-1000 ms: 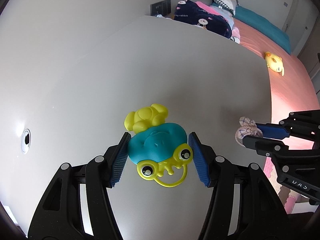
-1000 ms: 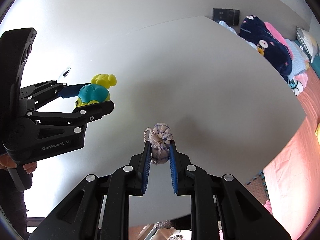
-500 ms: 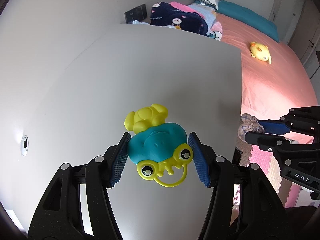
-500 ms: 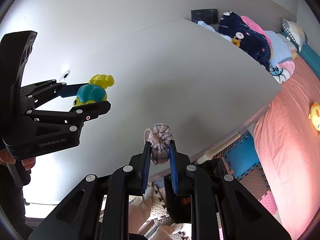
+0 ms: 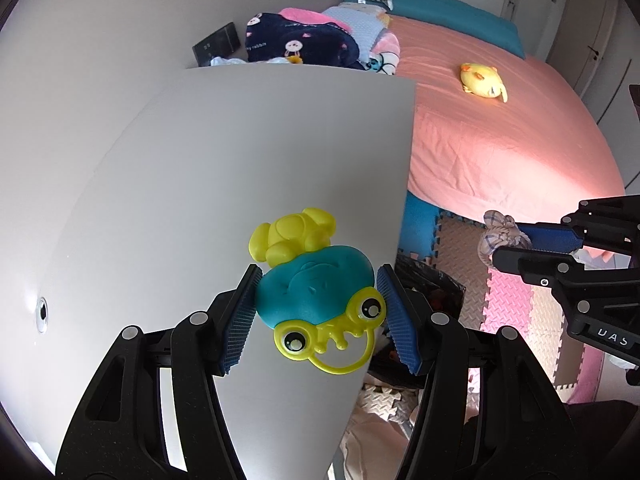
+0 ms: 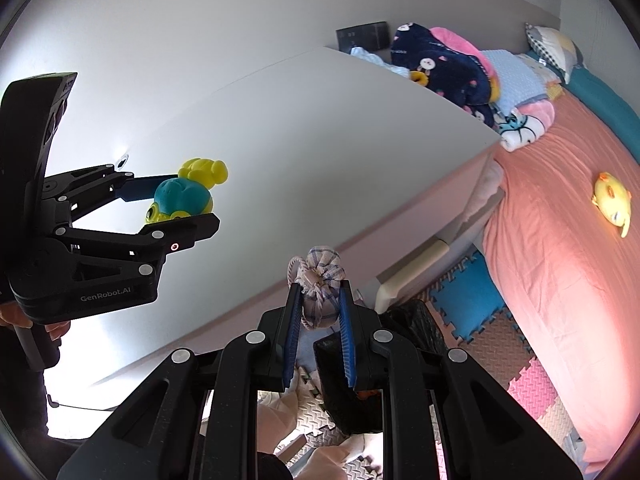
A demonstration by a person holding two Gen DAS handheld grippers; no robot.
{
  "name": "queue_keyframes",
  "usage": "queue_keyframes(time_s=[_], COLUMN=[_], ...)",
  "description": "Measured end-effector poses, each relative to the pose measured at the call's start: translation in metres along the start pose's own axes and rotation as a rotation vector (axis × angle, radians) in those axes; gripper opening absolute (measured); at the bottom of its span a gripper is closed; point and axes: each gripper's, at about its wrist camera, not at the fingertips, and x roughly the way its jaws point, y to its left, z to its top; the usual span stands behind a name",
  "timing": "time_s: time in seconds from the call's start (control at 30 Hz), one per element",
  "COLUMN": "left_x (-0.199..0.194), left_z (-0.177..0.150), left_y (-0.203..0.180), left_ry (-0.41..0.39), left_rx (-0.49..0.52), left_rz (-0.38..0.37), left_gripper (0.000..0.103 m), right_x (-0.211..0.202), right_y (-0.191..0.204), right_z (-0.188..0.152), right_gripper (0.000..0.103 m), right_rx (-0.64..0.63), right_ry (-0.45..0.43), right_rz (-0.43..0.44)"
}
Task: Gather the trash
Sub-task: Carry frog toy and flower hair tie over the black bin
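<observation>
My left gripper is shut on a teal and yellow frog toy, its blue pads pressing both sides of the teal body. It hangs in the air over the white table's right edge. My right gripper is shut on a small checked cloth pouch with a cord. That pouch also shows at the right of the left wrist view, over the floor mats. A black-lined bin stands on the floor beside the table, just behind the right gripper. The frog toy and left gripper appear at the left of the right wrist view.
A pink bed with a yellow plush lies to the right of the table. Folded blankets are piled at the table's far end. Coloured foam mats cover the floor. A person's hand holds the left gripper's handle.
Both grippers have carried their loads to the right, from over the table toward its edge. The floor mats and the black bin have come into view. Neither grip has changed.
</observation>
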Motion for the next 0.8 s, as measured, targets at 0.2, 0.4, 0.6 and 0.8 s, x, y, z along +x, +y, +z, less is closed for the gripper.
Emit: queue_keyframes(time_s=[0.2,0.4,0.6,0.8], left_x=[-0.004,-0.003,0.0,0.003], left_z=[0.004,0.007,0.007,0.005], left_y=[-0.03,-0.06,-0.087,-0.115], left_ry=[-0.001,0.0,0.007,0.017], left_rx=[0.064,0.131,0.19,0.242], left_rz=[-0.026,-0.058,-0.089,-0.123], left_gripper=[0.058,0.058,0.058,0.058], right_x=[-0.018,-0.033,-0.045,-0.052], right_y=[-0.019,-0.04,-0.063,-0.082], right_z=[-0.017,-0.036,-0.056,-0.074], right_gripper=[0.02,0.02,0.02,0.02], right_rx=[0.046,0.104,0.167,0.229], right_ry=[-0.016,-0.027,-0.03,-0.031], right_rz=[-0.028,-0.055,-0.084,-0.111])
